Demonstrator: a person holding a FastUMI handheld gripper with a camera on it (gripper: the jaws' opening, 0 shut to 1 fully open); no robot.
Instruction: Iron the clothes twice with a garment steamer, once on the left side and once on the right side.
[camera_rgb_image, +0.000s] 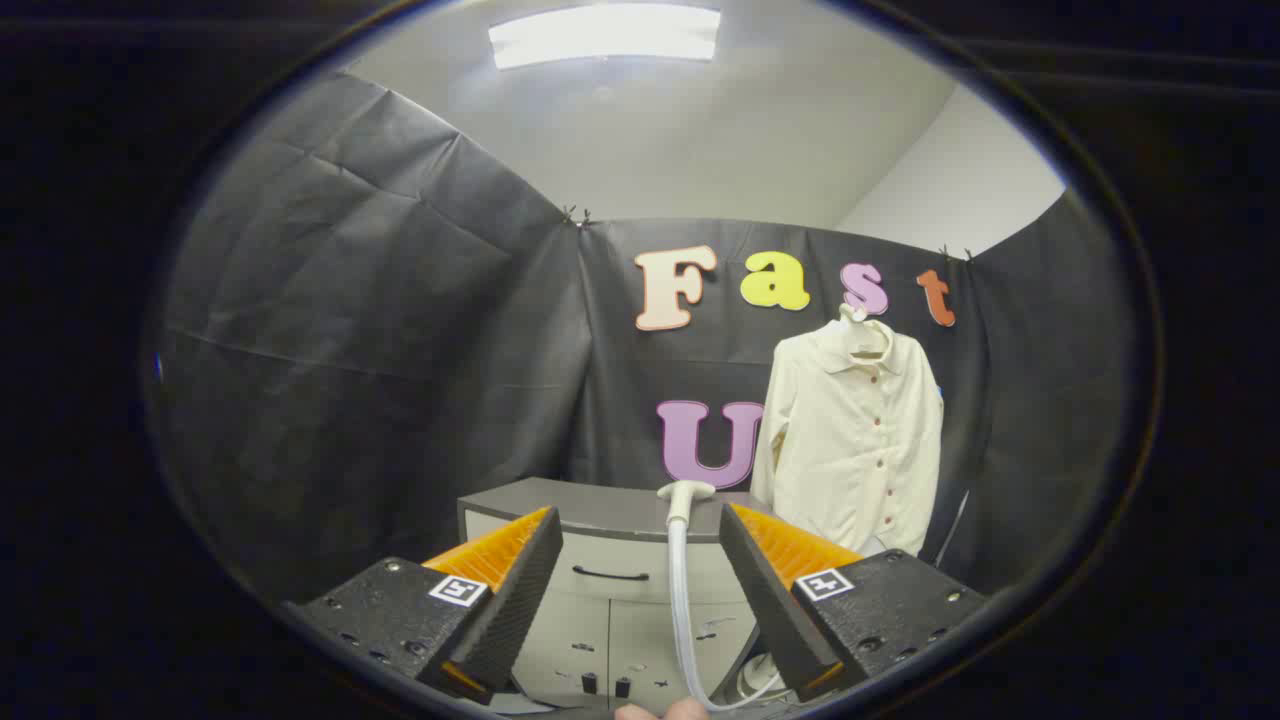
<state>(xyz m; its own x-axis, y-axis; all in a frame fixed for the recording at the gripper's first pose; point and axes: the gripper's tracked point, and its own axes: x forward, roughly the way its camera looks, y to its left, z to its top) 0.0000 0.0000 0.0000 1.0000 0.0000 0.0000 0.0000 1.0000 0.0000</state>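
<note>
Gripper (640, 590) fingers apart, ribbed steamer hose (680, 620) between

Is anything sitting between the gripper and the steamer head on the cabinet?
Nothing visible blocks it. The gripper is open, and the white garment steamer head rests on the grey cabinet top just ahead, in the gap between the fingers. Its pale hose hangs down toward the gripper. The cream buttoned shirt hangs beyond, to the right.

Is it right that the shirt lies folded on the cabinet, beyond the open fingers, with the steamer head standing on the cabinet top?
Not quite. The gripper view shows the shirt hanging on a hanger against the wall, beside the cabinet, not folded on it. The rest holds: the gripper has its fingers open, and the steamer head stands on the cabinet top.
</note>
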